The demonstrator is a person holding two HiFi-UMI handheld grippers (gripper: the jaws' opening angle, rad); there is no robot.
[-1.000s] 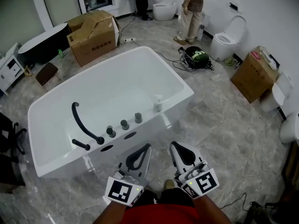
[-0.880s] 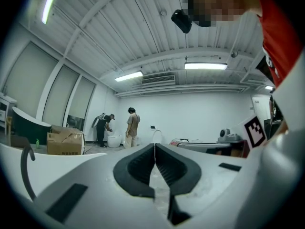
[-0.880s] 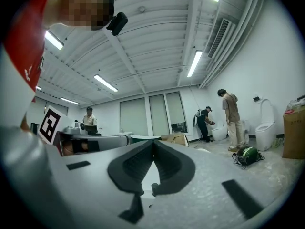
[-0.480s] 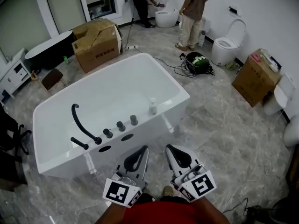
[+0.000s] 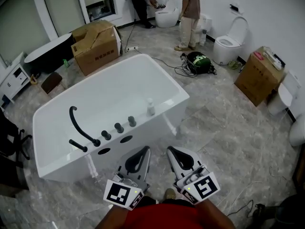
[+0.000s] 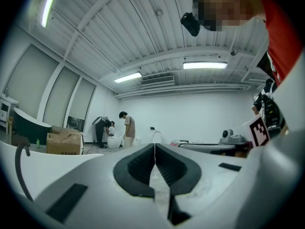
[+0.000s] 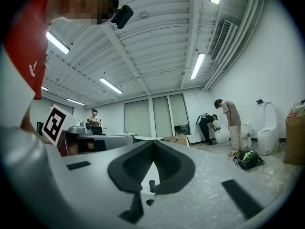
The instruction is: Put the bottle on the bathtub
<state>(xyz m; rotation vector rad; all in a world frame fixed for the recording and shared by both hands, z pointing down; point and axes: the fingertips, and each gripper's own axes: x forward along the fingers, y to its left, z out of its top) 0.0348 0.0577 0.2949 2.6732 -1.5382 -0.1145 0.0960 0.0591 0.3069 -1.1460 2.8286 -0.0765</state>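
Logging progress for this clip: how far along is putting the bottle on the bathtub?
Done: the bottle stands upright on the rim of the bathtub, next to the knobs. In hand: nothing; the left gripper and right gripper are both shut and empty, well short of the tub. Left: apparently nothing.

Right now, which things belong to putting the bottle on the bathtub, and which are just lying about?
Job: bottle on the bathtub ledge; left gripper and right gripper, both shut, empty.
Lying about: cardboard box, toilet, cables.
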